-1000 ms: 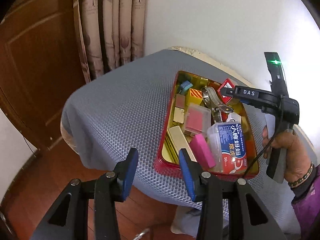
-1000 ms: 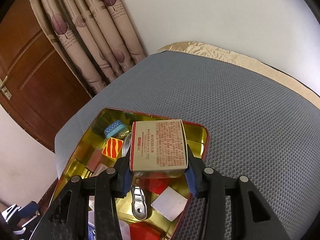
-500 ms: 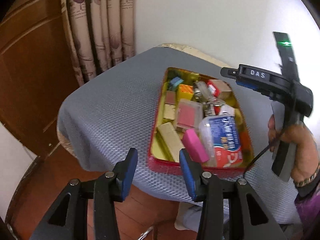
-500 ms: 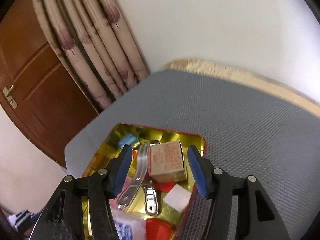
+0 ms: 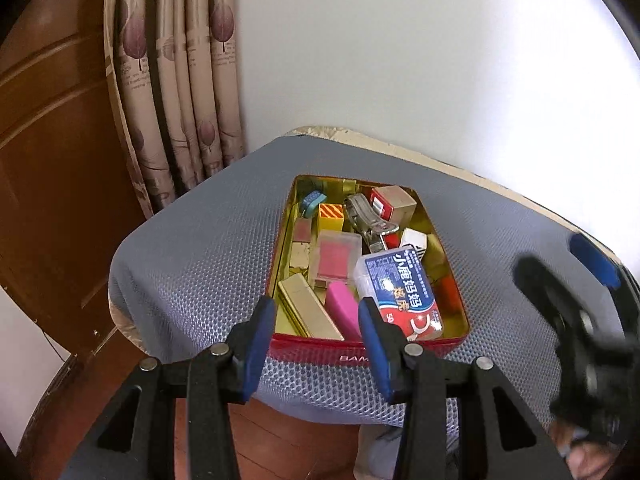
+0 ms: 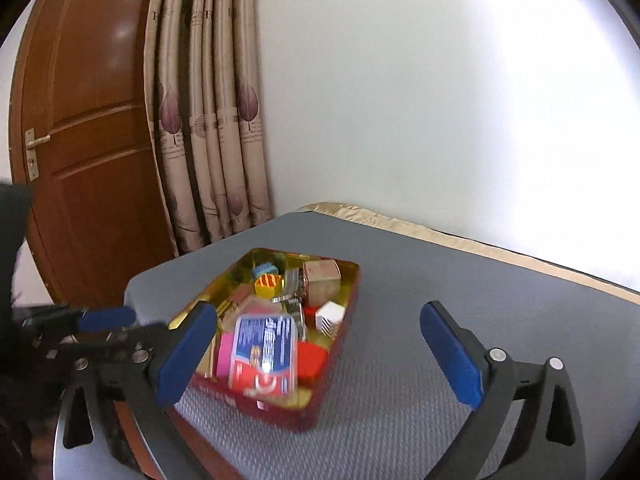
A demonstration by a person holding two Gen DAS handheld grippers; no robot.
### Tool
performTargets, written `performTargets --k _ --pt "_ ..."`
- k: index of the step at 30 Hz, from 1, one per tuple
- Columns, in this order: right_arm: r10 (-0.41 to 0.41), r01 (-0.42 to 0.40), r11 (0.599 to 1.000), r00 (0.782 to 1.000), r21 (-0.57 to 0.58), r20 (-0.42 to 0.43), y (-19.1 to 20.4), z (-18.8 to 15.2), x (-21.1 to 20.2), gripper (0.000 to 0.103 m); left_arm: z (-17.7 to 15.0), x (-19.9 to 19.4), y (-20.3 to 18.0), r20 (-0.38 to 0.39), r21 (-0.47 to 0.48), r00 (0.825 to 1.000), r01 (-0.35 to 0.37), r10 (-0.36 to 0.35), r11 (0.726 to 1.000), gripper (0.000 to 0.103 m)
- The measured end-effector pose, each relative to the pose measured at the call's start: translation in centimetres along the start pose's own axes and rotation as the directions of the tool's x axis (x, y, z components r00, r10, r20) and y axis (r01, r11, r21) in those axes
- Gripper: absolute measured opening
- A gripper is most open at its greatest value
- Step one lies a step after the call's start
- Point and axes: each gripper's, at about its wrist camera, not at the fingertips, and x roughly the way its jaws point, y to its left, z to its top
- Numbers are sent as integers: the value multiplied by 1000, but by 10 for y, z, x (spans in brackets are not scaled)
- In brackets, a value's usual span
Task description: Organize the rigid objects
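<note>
A red tin (image 5: 360,350) (image 6: 340,344) with a gold inside sits on the grey mesh table cover and holds several small things. A beige and red carton (image 5: 394,204) (image 6: 322,276) lies in its far right corner, free of any grip. A blue and white floss box (image 5: 400,288) (image 6: 264,352), a pink eraser (image 5: 344,314) and a gold bar (image 5: 308,312) lie near the front wall. My left gripper (image 5: 316,336) hovers before the tin's near wall, its jaws partly apart and empty. My right gripper (image 6: 320,356) is back from the tin, its jaws opening wide and empty; it shows blurred in the left wrist view (image 5: 580,320).
A metal clip (image 5: 366,216), a clear pink case (image 5: 336,256) and a striped yellow block (image 5: 331,216) also lie in the tin. Patterned curtain (image 5: 180,100) and a wooden door (image 6: 88,140) stand behind on the left. The table's left edge drops to wooden floor (image 5: 280,440).
The right gripper let go of the carton in the tin's far corner, spread its jaws wide and drew back from the tin. The left gripper pulled back a little.
</note>
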Motion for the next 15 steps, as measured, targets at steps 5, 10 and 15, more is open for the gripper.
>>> performTargets --k 5,10,15 --pt "-34 33 999 999 -14 -31 8 -19 -19 102 -2 -7 -2 16 6 999 -42 42 999 44" --pt "-41 41 999 999 8 -19 12 -24 -38 102 -4 -19 0 48 -6 998 -51 52 999 44" --pt "-57 57 998 998 9 32 21 -18 -58 102 -7 -41 -5 118 18 990 -80 77 997 44"
